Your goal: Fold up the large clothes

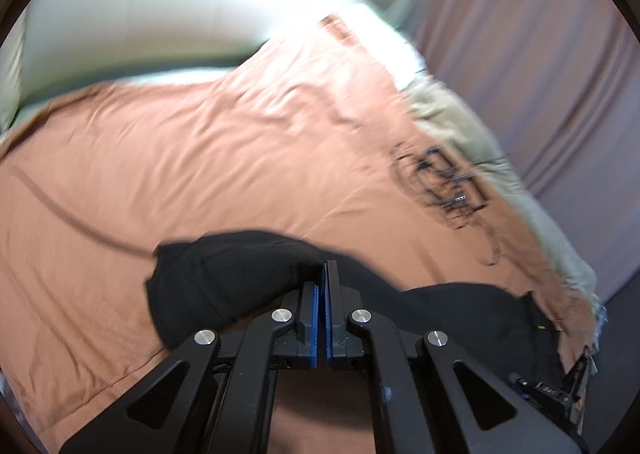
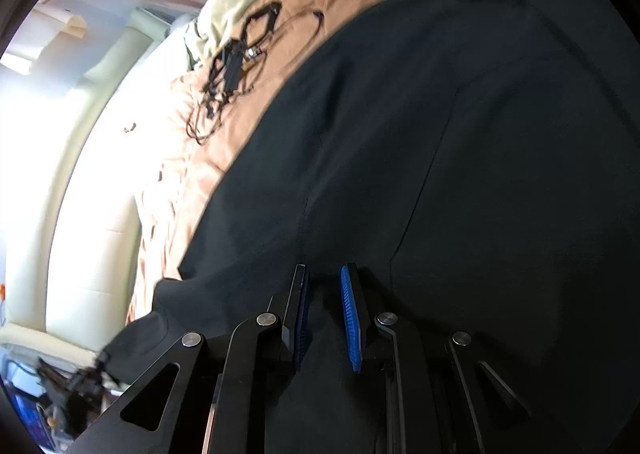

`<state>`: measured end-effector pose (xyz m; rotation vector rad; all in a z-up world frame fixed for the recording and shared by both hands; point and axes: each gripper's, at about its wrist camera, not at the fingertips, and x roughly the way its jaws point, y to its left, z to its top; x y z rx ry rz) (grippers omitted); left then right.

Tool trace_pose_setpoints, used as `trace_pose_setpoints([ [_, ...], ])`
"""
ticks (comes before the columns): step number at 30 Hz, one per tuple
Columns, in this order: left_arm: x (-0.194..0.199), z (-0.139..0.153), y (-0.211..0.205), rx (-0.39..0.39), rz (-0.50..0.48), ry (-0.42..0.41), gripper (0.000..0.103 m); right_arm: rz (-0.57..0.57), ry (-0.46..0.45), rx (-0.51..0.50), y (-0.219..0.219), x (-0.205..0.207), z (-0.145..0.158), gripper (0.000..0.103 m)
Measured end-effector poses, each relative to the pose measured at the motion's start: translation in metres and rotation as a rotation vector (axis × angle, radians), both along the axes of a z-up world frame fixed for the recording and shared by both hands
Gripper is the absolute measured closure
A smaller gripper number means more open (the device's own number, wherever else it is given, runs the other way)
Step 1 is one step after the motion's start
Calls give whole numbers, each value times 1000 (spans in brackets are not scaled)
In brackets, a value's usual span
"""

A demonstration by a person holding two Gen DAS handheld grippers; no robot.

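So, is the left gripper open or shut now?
Shut. The left gripper has its blue pads pressed together, pinching an edge of the black garment above the orange sheet.

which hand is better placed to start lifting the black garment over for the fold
Left. The left tool is already shut on an edge of the black garment; the right tool has a gap between its pads.

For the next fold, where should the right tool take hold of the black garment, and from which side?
Probably at the near edge of the black garment, coming in low from the bed's near side. The cloth lies flat on the orange sheet with no raised fold, so only an edge gives the pads something to pinch. The right tool sits over cloth, pads apart.
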<state>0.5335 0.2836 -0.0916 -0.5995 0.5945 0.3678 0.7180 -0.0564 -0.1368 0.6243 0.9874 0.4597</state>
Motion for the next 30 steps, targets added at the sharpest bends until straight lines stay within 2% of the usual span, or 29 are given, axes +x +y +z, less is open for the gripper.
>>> trace_pose_setpoints([
  [6,18,72,-47,70,-116,-105,99,-32,-91,-16,-32,-34,47,84],
  [8,25,94,-68,92,-160,-133,99,-54,-110,-12,-46,-48,56,72],
  [11,34,126,-100,103,-240,-184,99,-105,-118,26,-74,-71,65,67],
  [13,41,148,-127,143,-297,-202,99,-122,-132,43,-94,-89,72,65],
  [16,51,172,-164,180,-374,-226,99,-185,-158,33,-128,-109,79,48],
  [17,55,179,-177,184,-404,-234,99,-200,-166,29,-137,-114,80,46],
  [20,62,191,-211,188,-483,-254,99,-259,-173,11,-176,-130,78,46],
  [25,79,203,-271,192,-602,-282,99,-362,-145,60,-236,-145,65,46],
  [30,100,199,-327,183,-707,-284,99,-435,-126,32,-272,-146,60,46],
])
